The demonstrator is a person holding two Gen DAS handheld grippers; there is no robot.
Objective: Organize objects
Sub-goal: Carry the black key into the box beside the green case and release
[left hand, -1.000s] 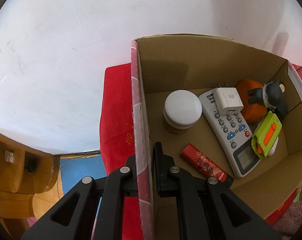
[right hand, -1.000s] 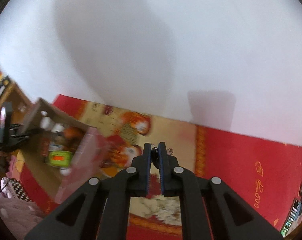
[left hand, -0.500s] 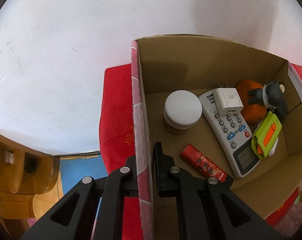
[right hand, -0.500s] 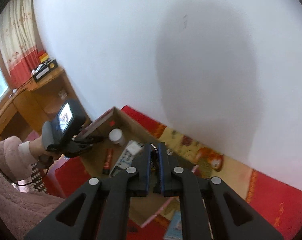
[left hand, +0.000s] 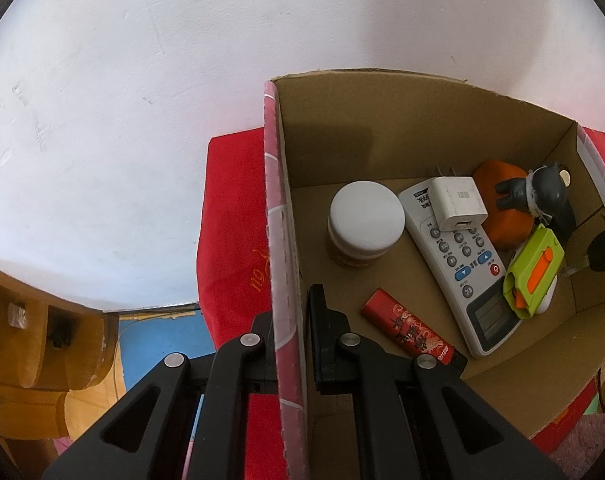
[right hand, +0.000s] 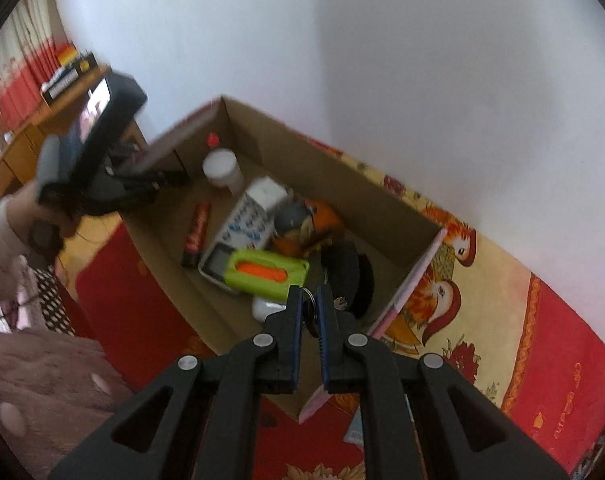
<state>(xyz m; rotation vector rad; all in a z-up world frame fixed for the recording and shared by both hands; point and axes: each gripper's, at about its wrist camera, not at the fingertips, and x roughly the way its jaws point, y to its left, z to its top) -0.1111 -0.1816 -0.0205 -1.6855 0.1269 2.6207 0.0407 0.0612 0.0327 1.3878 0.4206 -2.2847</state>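
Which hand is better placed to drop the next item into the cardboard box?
Right. The right tool holds the keys above the cardboard box, while the left tool is clamped on its side wall, steadying it.

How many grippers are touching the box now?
1. The left gripper is clamped on the box wall; the right gripper, holding keys, hangs above the box without touching.

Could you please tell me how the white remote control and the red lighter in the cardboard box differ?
The remote control is white, broad and flat, with buttons and a small screen; the lighter is red, slim and patterned. The remote carries a white charger plug; the lighter carries nothing. Both lie flat on the box floor.
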